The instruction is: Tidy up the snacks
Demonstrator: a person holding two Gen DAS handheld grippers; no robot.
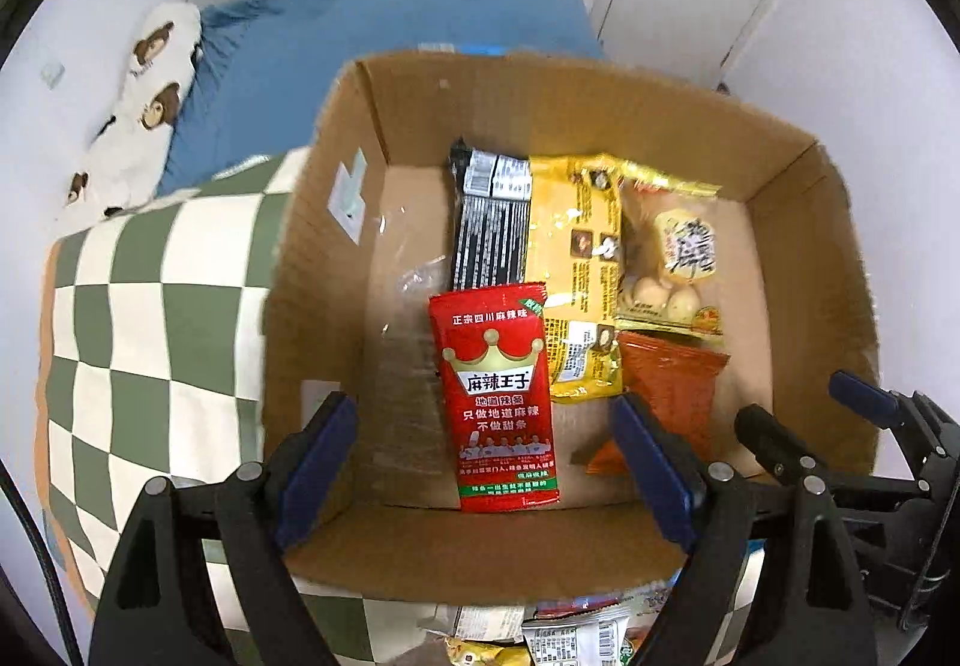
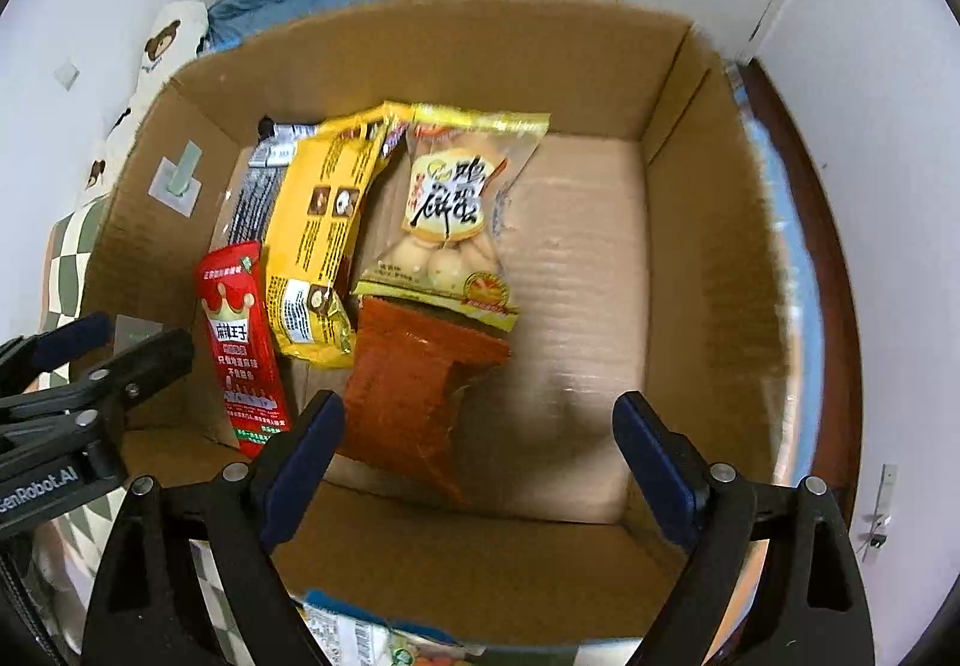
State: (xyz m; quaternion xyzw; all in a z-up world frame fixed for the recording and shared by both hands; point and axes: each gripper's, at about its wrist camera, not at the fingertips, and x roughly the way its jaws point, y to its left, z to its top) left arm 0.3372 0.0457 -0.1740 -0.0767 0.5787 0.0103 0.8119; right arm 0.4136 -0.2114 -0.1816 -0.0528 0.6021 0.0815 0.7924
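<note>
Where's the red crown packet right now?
In the cardboard box, the red crown packet lies left of the yellow packet, below the left gripper's open jaws.

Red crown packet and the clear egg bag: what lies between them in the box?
The yellow packet lies between red crown packet and egg bag; right wrist view shows it.

Black gripper, blue pads

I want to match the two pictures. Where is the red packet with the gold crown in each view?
Left wrist view: the red packet with the gold crown is low in the centre, on the cardboard box floor.
Right wrist view: the same packet is at left, on the box floor.
Shared landmark: the yellow packet, directly right of it in both.
</note>
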